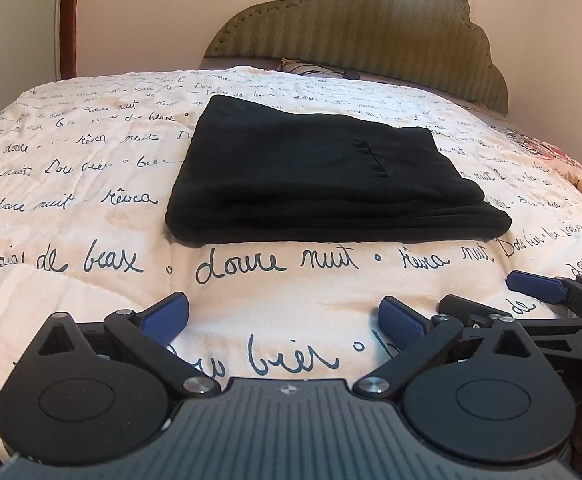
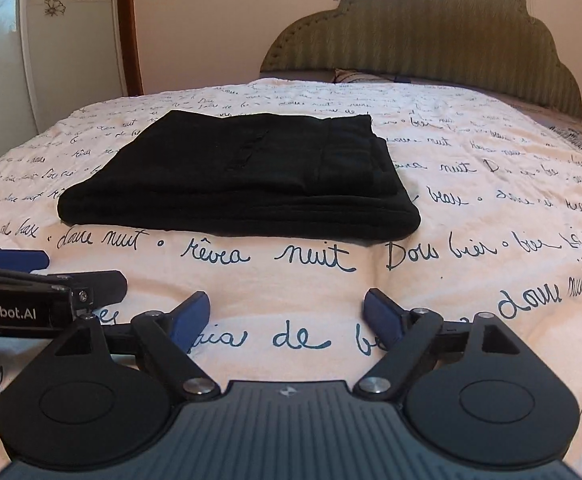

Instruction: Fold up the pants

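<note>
Black pants [image 1: 323, 176] lie folded into a flat rectangular stack on the bed's quilt, also seen in the right wrist view as the pants [image 2: 243, 176]. My left gripper [image 1: 285, 314] hovers over the quilt in front of the stack, open, nothing between its blue pads. My right gripper [image 2: 287, 314] sits beside it, also open and empty, short of the stack's near edge. The right gripper's fingers [image 1: 539, 286] show at the right edge of the left view; the left gripper's fingers [image 2: 19, 260] show at the left edge of the right view.
The cream quilt [image 1: 91, 184] with dark handwritten words covers the bed. A padded olive headboard [image 1: 371, 28] stands behind, with a pillow [image 1: 303, 66] at its base. A wooden frame [image 2: 129, 28] and white wardrobe stand at the left; a floral blanket [image 1: 571, 168] lies at the right.
</note>
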A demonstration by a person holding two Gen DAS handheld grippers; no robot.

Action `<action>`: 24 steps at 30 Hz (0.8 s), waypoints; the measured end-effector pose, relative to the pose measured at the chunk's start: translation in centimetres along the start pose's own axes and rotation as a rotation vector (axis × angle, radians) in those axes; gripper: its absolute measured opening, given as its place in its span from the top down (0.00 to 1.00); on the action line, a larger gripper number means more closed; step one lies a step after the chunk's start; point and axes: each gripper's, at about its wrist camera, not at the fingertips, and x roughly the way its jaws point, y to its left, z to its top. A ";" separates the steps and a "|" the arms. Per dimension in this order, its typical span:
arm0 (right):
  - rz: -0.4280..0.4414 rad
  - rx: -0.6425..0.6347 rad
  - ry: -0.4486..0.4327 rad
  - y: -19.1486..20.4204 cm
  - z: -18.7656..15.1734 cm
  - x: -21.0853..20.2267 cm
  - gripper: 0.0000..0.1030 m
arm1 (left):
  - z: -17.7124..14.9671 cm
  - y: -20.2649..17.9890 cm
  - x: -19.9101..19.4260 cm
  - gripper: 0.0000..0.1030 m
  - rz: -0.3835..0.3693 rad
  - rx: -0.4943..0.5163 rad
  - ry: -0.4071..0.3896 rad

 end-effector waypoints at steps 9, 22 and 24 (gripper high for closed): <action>0.004 -0.006 0.012 -0.1 0.2 0.5 0.15 | 0.0 -0.3 0.3 0.00 0.028 0.006 0.006; -0.002 -0.010 -0.003 0.0 -0.2 0.3 0.14 | -0.1 -0.1 0.1 0.00 0.018 -0.002 0.001; -0.003 -0.011 -0.003 0.1 -0.2 0.3 0.14 | -0.1 -0.1 0.1 0.00 0.014 -0.006 0.000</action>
